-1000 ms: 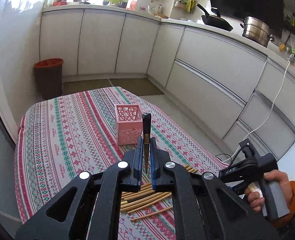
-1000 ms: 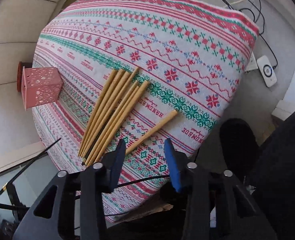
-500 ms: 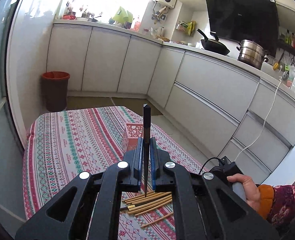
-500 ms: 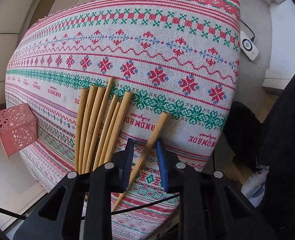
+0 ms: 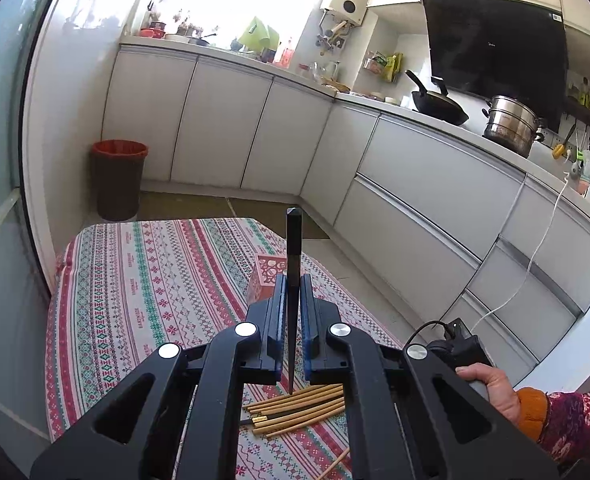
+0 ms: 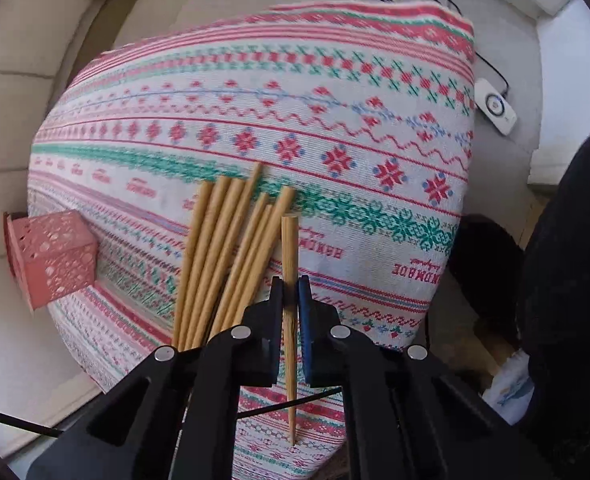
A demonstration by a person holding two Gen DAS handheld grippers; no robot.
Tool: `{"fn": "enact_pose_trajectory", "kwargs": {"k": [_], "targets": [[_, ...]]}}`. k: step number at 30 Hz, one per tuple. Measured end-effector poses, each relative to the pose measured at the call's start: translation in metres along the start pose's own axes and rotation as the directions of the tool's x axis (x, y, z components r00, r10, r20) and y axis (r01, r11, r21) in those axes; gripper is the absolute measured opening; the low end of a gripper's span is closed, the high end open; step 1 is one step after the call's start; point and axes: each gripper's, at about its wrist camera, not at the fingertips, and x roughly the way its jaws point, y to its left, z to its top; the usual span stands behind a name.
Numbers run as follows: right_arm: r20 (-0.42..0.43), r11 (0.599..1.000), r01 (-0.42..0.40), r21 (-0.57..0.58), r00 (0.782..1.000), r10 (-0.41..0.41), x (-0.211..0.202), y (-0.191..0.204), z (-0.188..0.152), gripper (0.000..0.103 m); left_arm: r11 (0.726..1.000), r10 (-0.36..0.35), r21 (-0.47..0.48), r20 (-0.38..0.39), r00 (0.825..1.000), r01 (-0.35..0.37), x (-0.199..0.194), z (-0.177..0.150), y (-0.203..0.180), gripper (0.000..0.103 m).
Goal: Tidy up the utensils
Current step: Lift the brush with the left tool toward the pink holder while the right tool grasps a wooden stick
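A black chopstick (image 5: 293,264) is being held upright between the closed jaws of the left gripper (image 5: 293,300). Behind it, a pink perforated holder (image 5: 266,276) is being partly hidden on the patterned tablecloth (image 5: 151,280). Below, bamboo chopsticks (image 5: 299,408) are being shown lying bundled.

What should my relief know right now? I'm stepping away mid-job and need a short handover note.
Left tool: shut on a black chopstick, held upright over the table.
Right tool: shut on one wooden chopstick, pulled apart from the pile.
Pile of wooden chopsticks: lying loose on the patterned tablecloth, with a dark one among them.
Pink holder: on the table near its edge, left of the pile; its inside is hidden.
Done: two chopsticks picked up.
Left: put both in the holder, then the pile.
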Motion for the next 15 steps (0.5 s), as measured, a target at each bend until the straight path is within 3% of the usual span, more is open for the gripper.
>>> {"fn": "enact_pose_trajectory", "kwargs": {"k": [3, 6, 9, 15], "targets": [[0.101, 0.976, -0.066, -0.209, 0.991, 0.089, -0.046, 0.023, -0.015, 0.008, 1.000, 0.016, -0.012, 0.011, 1.000, -0.016, 0.002, 0.009, -0.008, 0.006], [0.197, 0.911, -0.122, -0.393, 0.957, 0.212, -0.104, 0.048, -0.027, 0.008, 0.999, 0.034, -0.030, 0.006, 0.999, -0.034, 0.013, 0.021, -0.017, 0.006], [0.273, 0.832, -0.159, -0.532, 0.898, 0.346, -0.159, 0.077, -0.031, 0.008, 0.996, 0.092, 0.006, 0.008, 0.996, -0.092, 0.025, 0.036, -0.030, 0.006], [0.318, 0.694, -0.207, -0.690, 0.774, 0.547, -0.224, 0.138, -0.023, 0.008, 0.987, 0.160, -0.001, 0.050, 0.986, -0.160, 0.057, 0.081, -0.042, 0.006]]}}
